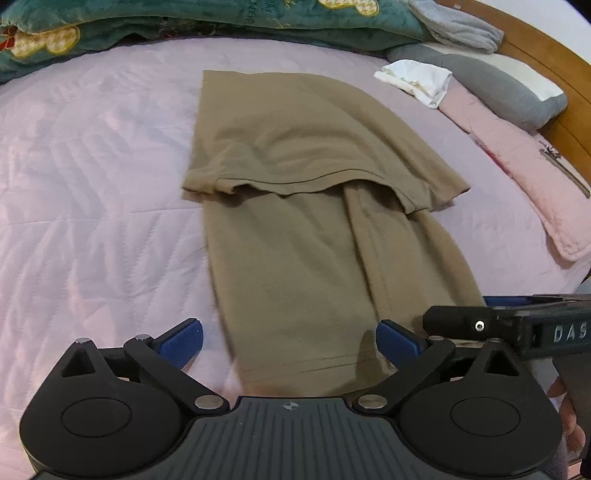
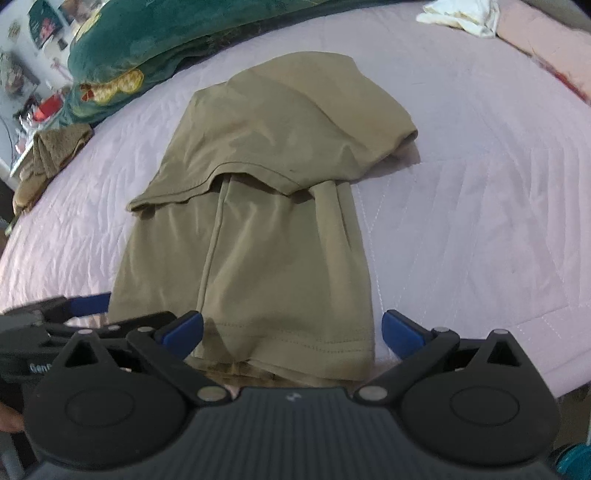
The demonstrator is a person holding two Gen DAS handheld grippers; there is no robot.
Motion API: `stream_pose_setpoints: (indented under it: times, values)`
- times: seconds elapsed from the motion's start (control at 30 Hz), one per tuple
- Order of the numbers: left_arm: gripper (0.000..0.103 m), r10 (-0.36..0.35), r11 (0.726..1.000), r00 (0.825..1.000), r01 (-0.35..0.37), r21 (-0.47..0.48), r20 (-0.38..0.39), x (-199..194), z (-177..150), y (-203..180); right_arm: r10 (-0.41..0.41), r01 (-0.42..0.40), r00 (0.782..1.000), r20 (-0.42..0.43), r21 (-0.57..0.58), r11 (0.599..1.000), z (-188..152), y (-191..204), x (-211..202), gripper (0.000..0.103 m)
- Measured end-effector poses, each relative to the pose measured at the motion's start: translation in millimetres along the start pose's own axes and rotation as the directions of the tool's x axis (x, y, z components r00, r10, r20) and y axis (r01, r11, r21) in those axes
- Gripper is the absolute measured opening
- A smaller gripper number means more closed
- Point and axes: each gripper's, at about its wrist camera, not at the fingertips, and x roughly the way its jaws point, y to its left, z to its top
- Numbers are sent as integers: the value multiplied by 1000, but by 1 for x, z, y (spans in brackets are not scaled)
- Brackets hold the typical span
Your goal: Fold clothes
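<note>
On the far left of the bed (image 1: 92, 155), a green blanket (image 1: 147, 26) with yellow patterns lay bunched along the far edge. Your left tongs (image 1: 289, 341) hovered at the near edge with the blue pads spread wide and nothing between them but air above the cloth. The khaki T-shirt (image 1: 306, 206) lay flat in the middle of the pink quilted bed, its sides folded in to make a long strip and its far part doubled back toward you, so a hemmed edge crossed the middle of the strip. The near hem sat just beyond the pads of both tongs. Your right tongs (image 2: 291, 334) were released as well, jaws wide, straddling the near hem without pressing on it. To the right, a crumpled white cloth (image 1: 415, 81) rested near a grey pillow (image 1: 495, 81), with a pink pillow (image 1: 524, 173) lying along the right edge beside the wooden bed frame (image 1: 554, 66).
</note>
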Motion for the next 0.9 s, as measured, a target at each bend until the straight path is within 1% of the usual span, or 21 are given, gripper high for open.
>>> stream_pose_setpoints:
  times: [0.03, 0.1, 0.13, 0.17, 0.2, 0.23, 0.27, 0.3, 0.33, 0.37, 0.4, 0.43, 0.47, 0.5, 0.6, 0.73, 0.8, 0.83, 0.87, 0.9]
  values:
    - [99, -14, 1000, 1000, 14, -2, 1, 1, 0, -2, 15, -15, 1000, -2, 15, 1000, 2, -2, 0, 103]
    - [98, -45, 999, 999, 45, -7, 2, 2, 1, -6, 60, -60, 998, -8, 39, 997, 4, -6, 0, 95]
    - [94, -74, 997, 997, 74, -8, 4, 3, 1, -8, 84, -84, 996, -8, 54, 995, 5, -9, 0, 92]
    - [94, -96, 995, 995, 96, -5, 6, 4, 1, -10, 108, -108, 994, -9, 68, 992, 6, -11, 0, 91]
    - [92, -93, 996, 996, 92, 13, 15, 5, 0, -11, 125, -124, 992, -4, 84, 989, 6, -14, 0, 91]
    - [87, -89, 996, 996, 88, 30, 24, 5, -1, -13, 142, -141, 990, 2, 100, 985, 7, -17, 0, 90]
    - [83, -87, 995, 996, 85, 43, 34, 6, -2, -13, 160, -160, 987, 9, 122, 979, 7, -21, -1, 86]
    - [75, -89, 996, 995, 87, 36, 43, 5, -2, -11, 169, -169, 986, 8, 139, 976, 8, -25, -1, 78]
    - [69, -91, 996, 995, 89, 28, 52, 5, -2, -8, 164, -163, 986, 4, 142, 976, 9, -27, -2, 73]
    - [65, -91, 996, 994, 90, 21, 61, 4, -2, -6, 160, -158, 987, 0, 146, 977, 9, -29, -2, 62]
    - [56, -86, 996, 994, 84, 20, 65, 4, -1, -5, 153, -150, 988, -10, 143, 978, 10, -31, -2, 44]
    - [54, -84, 996, 995, 83, 31, 61, 4, 0, -6, 134, -131, 991, -17, 139, 982, 11, -32, -1, 37]
    - [54, -83, 996, 995, 81, 41, 57, 4, 1, -6, 115, -111, 993, -24, 134, 985, 12, -33, 0, 26]
    - [54, -82, 996, 995, 79, 51, 53, 5, 3, -7, 100, -95, 995, -31, 123, 988, 13, -32, 1, 24]
    - [54, -76, 995, 996, 73, 74, 43, 4, 5, -7, 46, -44, 998, -41, 43, 998, 14, -18, 1, 25]
    - [55, -82, 995, 996, 79, 65, 35, 3, 6, -3, -47, 44, 998, -37, -67, 997, 13, -2, 2, 27]
    - [55, -86, 995, 996, 85, 56, 31, 2, 6, -1, -79, 76, 997, -24, -94, 993, 12, 1, 1, 29]
    - [55, -85, 995, 996, 83, 54, 33, 3, 6, -2, -76, 74, 997, -19, -99, 992, 12, 1, 2, 30]
    - [56, -84, 995, 996, 82, 54, 35, 4, 5, -3, -73, 71, 997, -14, -103, 992, 12, 1, 3, 34]
    - [58, -82, 995, 996, 80, 66, 36, 5, 6, -6, -70, 68, 998, -9, -107, 992, 11, 1, 4, 43]
